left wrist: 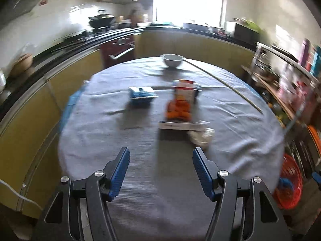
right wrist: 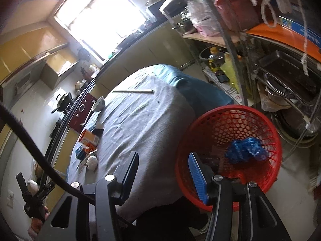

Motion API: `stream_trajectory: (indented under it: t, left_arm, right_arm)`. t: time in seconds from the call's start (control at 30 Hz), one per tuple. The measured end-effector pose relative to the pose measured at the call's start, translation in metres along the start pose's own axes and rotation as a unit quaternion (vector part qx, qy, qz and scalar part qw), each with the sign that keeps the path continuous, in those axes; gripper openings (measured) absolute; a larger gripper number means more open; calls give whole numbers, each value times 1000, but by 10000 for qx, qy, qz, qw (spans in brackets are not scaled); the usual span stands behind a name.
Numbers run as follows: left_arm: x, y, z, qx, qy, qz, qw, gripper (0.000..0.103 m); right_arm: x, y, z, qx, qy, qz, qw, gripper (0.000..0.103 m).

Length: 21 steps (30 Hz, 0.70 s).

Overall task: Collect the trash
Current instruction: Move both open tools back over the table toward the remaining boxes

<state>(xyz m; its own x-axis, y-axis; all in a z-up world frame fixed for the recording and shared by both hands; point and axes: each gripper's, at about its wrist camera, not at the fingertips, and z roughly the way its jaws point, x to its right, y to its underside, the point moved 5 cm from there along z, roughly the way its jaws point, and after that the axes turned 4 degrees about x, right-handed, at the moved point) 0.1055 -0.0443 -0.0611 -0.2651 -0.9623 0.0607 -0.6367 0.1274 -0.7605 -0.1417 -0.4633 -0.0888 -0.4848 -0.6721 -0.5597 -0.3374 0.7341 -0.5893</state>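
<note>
My left gripper (left wrist: pixel 161 154) is open and empty above the near part of the grey-clothed table (left wrist: pixel 140 180). Ahead of it lie a crumpled white wad (left wrist: pixel 201 137), an orange snack packet (left wrist: pixel 178 109) on a flat white box (left wrist: pixel 181 125), and a blue-and-white carton (left wrist: pixel 141 95). My right gripper (right wrist: pixel 163 160) is open and empty, tilted, beside the table edge just over a red mesh basket (right wrist: pixel 226 124) on the floor. The basket holds crumpled blue plastic (right wrist: pixel 245 149). The same litter shows small in the right wrist view, with the white wad (right wrist: pixel 91 161).
A white bowl (left wrist: pixel 172 59) and a long thin stick (left wrist: pixel 222 83) lie at the table's far side. Yellow cabinets and a counter with a wok (left wrist: pixel 101 21) run behind. A cluttered metal shelf rack (right wrist: pixel 280 70) stands right of the basket (left wrist: pixel 289 182).
</note>
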Motion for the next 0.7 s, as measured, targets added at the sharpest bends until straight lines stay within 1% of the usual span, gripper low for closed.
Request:
stream_trajectory:
  t: [0.07, 0.17, 0.47, 0.53, 0.7]
  left_arm:
    - [-14, 2, 2, -4, -109, -111, 9999, 66]
    - [-29, 6, 5, -51, -154, -260, 9995, 66]
    - [-49, 21, 20, -255, -184, -446, 9985, 66]
    - [-53, 25, 24, -323, -197, -465, 9982, 66]
    - [-68, 33, 43, -520, -268, -609, 9964, 66]
  right_arm:
    - [-13, 3, 5, -63, -58, -129, 9999, 56]
    - [-38, 8, 13, -177, -166, -381, 9990, 56]
    - [-113, 31, 43, -576, -567, -1103, 9906, 56]
    - [-123, 39, 51, -691, -620, -1228, 9881, 57]
    - [-133, 59, 73, -1008, -641, -1376, 9833, 57]
